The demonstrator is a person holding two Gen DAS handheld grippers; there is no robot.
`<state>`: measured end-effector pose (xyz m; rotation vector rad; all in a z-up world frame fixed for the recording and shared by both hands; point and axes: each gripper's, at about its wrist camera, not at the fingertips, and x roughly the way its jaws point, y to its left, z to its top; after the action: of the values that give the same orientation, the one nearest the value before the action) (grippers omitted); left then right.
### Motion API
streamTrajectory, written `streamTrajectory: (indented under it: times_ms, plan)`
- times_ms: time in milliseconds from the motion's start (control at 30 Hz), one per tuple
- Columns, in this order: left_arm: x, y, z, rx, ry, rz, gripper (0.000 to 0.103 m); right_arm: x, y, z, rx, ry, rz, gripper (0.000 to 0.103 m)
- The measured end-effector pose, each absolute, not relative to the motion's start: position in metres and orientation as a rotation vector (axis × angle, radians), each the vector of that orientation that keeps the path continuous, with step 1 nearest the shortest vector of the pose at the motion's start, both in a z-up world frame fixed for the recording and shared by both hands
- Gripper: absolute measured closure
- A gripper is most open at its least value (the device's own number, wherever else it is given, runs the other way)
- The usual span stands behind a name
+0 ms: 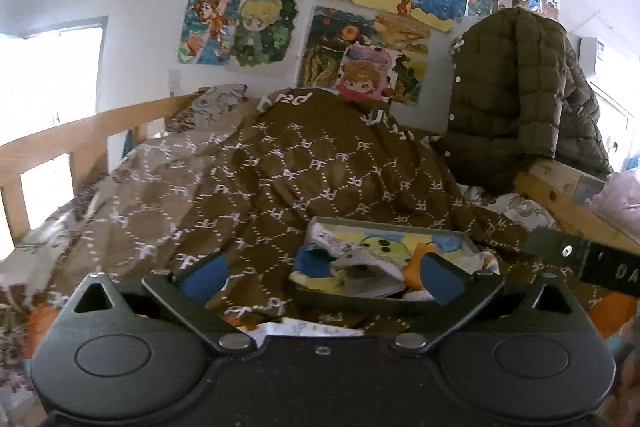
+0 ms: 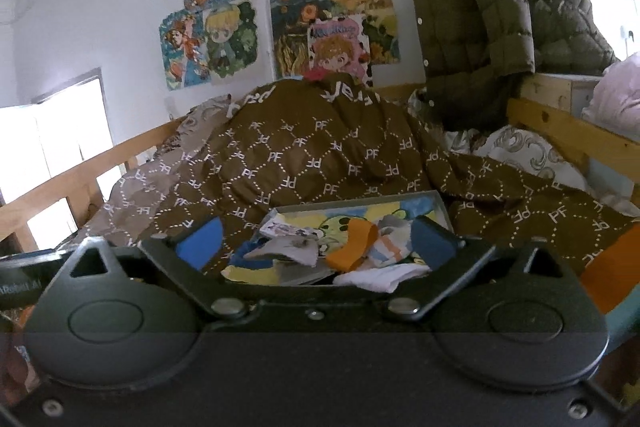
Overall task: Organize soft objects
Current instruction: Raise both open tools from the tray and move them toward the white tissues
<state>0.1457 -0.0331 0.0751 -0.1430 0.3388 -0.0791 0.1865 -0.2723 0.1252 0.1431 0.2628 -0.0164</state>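
Observation:
A shallow grey box with a cartoon-print lining sits on a brown quilt. It holds several socks: a grey one, an orange one and a blue-cuffed one. My left gripper is open and empty, just in front of the box. In the right wrist view the box holds a grey sock, an orange sock, a striped sock and a white sock. My right gripper is open and empty, its fingers on either side of the box's near edge.
A wooden bed rail runs along the left. An olive padded jacket hangs over the far right bedpost. Drawings cover the white wall. A patterned pillow lies at right. An orange cloth is at the right edge.

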Motion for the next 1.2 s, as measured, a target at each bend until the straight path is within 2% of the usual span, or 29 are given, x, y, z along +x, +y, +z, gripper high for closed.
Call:
streamTrajectory:
  times_ms: [467, 900, 1200]
  plan:
    - [0.096, 0.005, 0.058, -0.117, 0.386, -0.074, 0.001, 0.112, -0.231, 0.115, 0.086, 0.280, -0.061, 0.001]
    - [0.066, 0.032, 0.013, -0.088, 0.544, -0.018, 0.001, 0.077, -0.205, 0.086, 0.072, 0.474, -0.064, 0.001]
    - [0.066, 0.038, 0.002, -0.121, 0.594, 0.019, 0.001, 0.081, -0.194, 0.075, 0.061, 0.596, -0.044, 0.001]
